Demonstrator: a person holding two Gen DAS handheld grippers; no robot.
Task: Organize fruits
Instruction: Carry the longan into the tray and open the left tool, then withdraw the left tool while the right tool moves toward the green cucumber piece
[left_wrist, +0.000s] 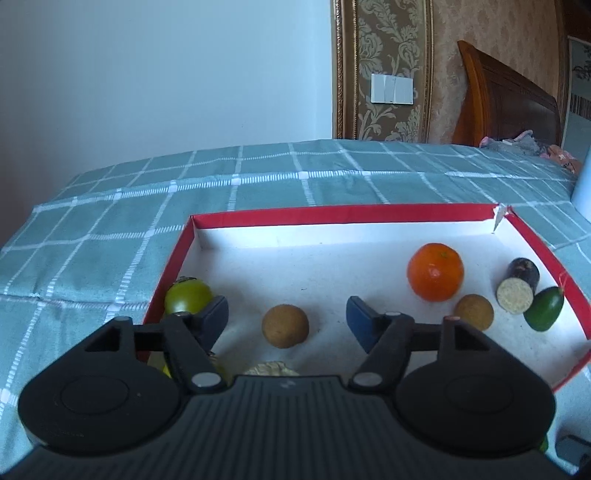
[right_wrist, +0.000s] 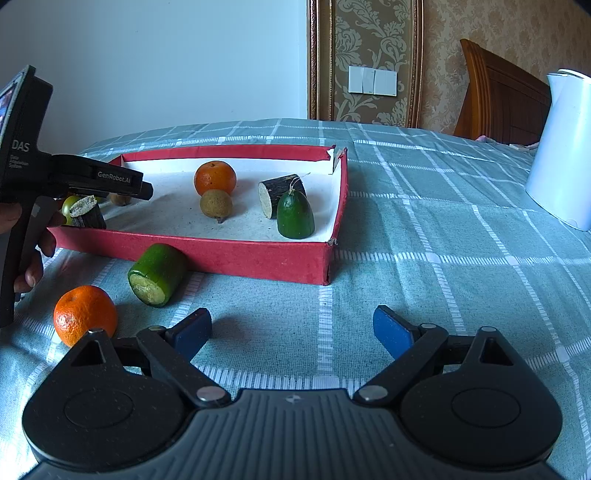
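A red box with a white floor (left_wrist: 332, 216) (right_wrist: 258, 254) lies on the checked cloth. In it are an orange (left_wrist: 435, 271) (right_wrist: 215, 178), a brown round fruit (left_wrist: 285, 326), a second brown fruit (left_wrist: 474, 312) (right_wrist: 216, 205), a dark cut stick (left_wrist: 518, 286) (right_wrist: 280, 194), a green pointed fruit (left_wrist: 543, 308) (right_wrist: 295, 214) and a green tomato-like fruit (left_wrist: 187, 295). My left gripper (left_wrist: 286, 319) is open above the box's near left part, empty. My right gripper (right_wrist: 291, 330) is open over the cloth. Outside the box lie an orange (right_wrist: 85, 314) and a green cut piece (right_wrist: 157, 275).
A white kettle (right_wrist: 557, 155) stands on the cloth at the right. A wooden headboard (right_wrist: 502, 96) and patterned wall are behind. The left gripper's body (right_wrist: 66, 181) and the hand holding it are at the left in the right wrist view, above another dark cut stick (right_wrist: 86, 214).
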